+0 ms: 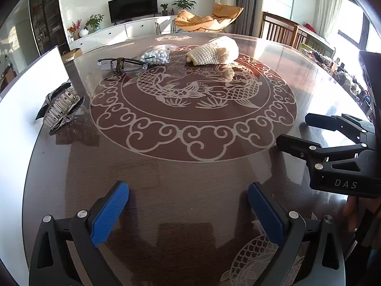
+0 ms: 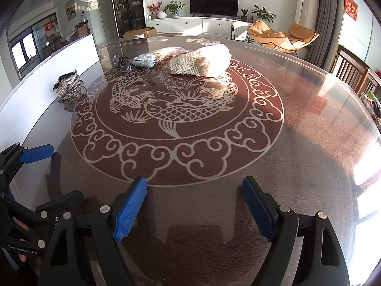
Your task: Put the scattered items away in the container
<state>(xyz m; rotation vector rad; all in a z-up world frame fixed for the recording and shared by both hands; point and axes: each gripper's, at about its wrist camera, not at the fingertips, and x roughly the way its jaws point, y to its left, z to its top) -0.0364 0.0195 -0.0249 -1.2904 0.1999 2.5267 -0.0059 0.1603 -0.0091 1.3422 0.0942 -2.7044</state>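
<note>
Glass-topped round surface [image 1: 190,190] with carp motif: folded cream knitted cloth [image 1: 214,51] at 12 o'clock, bagged white beads [image 1: 156,56] and dark-framed spectacles [image 1: 122,64] at 11, rhinestone hair claw [image 1: 62,107] at 9. Left tongs [image 1: 188,212] and right tongs [image 2: 194,207] spread, holding nothing.

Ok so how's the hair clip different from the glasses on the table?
The hair clip lies at the table's left edge, beside the white board; the glasses lie farther off, touching the bead bag. The hair clip is chunky, with clear teeth and sparkly dark wings; the glasses are thin, dark-framed and folded. Both rest untouched on the glass table.
</note>
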